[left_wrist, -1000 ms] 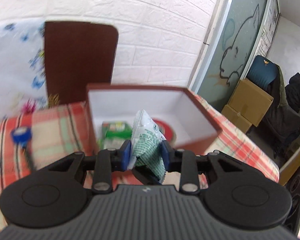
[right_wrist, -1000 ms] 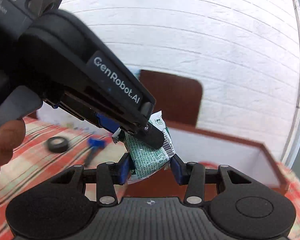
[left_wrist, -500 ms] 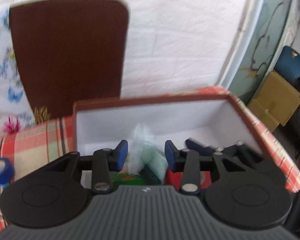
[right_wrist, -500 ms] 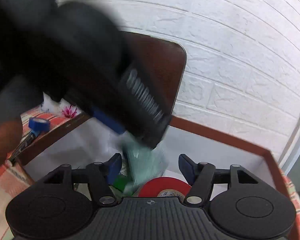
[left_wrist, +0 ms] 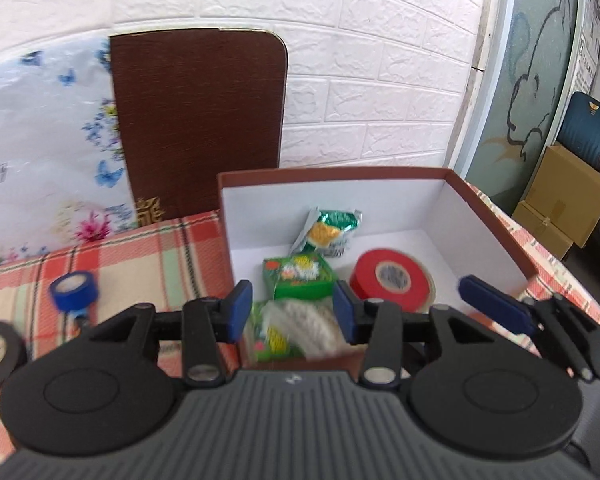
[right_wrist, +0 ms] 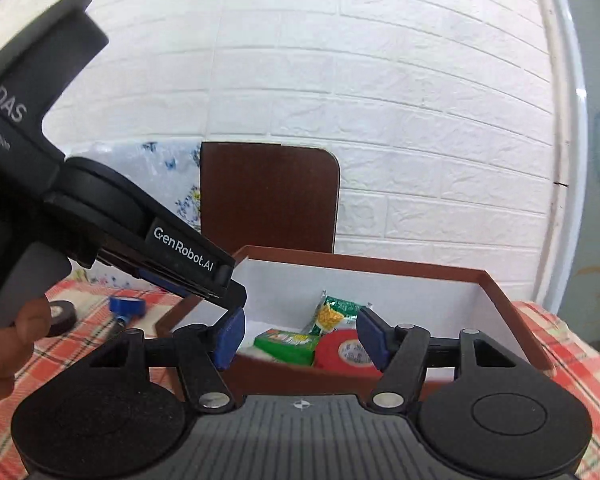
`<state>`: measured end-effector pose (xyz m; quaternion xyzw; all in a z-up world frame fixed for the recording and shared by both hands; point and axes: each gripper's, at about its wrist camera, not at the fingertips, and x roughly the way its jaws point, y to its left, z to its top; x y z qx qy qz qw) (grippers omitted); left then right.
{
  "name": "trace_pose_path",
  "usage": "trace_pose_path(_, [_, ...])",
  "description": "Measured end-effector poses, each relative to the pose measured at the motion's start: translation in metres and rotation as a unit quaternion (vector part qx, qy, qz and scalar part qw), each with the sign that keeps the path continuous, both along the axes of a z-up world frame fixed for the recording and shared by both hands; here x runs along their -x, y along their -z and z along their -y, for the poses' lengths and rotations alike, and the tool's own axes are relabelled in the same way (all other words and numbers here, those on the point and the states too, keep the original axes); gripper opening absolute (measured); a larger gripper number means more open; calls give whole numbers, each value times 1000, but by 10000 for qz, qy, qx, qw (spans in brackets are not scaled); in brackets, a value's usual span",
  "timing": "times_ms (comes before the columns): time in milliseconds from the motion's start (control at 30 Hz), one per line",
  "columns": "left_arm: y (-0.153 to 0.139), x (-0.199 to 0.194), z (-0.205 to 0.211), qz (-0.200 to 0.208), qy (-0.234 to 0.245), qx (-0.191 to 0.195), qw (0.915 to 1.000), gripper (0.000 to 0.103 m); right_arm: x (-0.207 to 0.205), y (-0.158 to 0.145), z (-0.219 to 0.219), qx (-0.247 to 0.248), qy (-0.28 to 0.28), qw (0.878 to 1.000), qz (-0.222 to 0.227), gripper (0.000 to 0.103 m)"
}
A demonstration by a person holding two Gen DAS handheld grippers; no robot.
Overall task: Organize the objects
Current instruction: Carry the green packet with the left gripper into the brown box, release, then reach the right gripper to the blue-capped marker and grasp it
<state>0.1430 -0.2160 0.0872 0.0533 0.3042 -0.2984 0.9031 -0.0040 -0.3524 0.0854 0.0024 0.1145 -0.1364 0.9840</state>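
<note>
Released since the earlier frame, the green packet [left_wrist: 327, 232] lies in the box [left_wrist: 488, 216]; left gripper [left_wrist: 292, 316] and right gripper [right_wrist: 300, 338] jaws are opening, empty. Deposit step done; next, judged, fetch the blue tape roll [left_wrist: 74, 290] from the surface [left_wrist: 148, 248].

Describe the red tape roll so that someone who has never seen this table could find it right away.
Look in the open brown box with white inside on the plaid tablecloth. The red tape roll lies flat on its floor, right of the green packets. It is the only round, red thing in there.
</note>
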Motion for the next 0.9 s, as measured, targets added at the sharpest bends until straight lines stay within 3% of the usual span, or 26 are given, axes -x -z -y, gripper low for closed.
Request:
trace_pose_path(267, [7,37,-23,-50,-178,-204,9996,49,31,21,-6,-827,90,9963,-219,61])
trace_pose_path(467, [24,51,-39,-158,-360,-441,9983,49,40,37,-14,-950,67,9943,-474,61])
trace_pose_path(900, [56,49,-99,-319,-957,-741,9921,51,30,40,-48,-801,-279,9932,-794,61])
